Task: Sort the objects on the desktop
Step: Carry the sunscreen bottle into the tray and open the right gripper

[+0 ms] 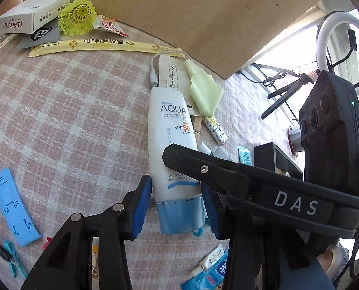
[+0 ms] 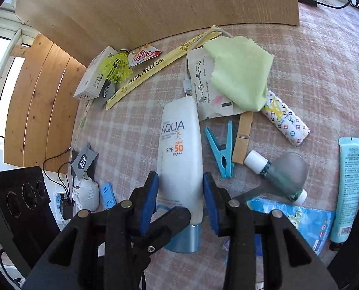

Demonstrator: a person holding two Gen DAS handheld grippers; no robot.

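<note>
A white AQUA sunscreen tube [image 1: 169, 125] with a blue cap lies lengthwise over the pink checked cloth [image 1: 58, 111]. My left gripper [image 1: 177, 207] straddles its cap end, both blue pads against the tube's sides. In the right wrist view the same tube [image 2: 179, 145] sits between the blue pads of my right gripper [image 2: 180, 200], which touch its lower body on both sides. One black finger of the right gripper crosses the tube from the right in the left wrist view. A left gripper finger reaches in near the cap in the right wrist view.
Beside the tube lie a blue clothespin [image 2: 221, 149], a wooden clothespin [image 2: 242, 140], a green cloth [image 2: 239, 72], a patterned stick [image 2: 285, 120], a small bottle [image 2: 276, 169] and a teal tube [image 2: 347, 188]. A yellow shuttlecock [image 1: 78, 17], white box [image 1: 34, 12] and wooden board [image 1: 179, 12] stand at the back.
</note>
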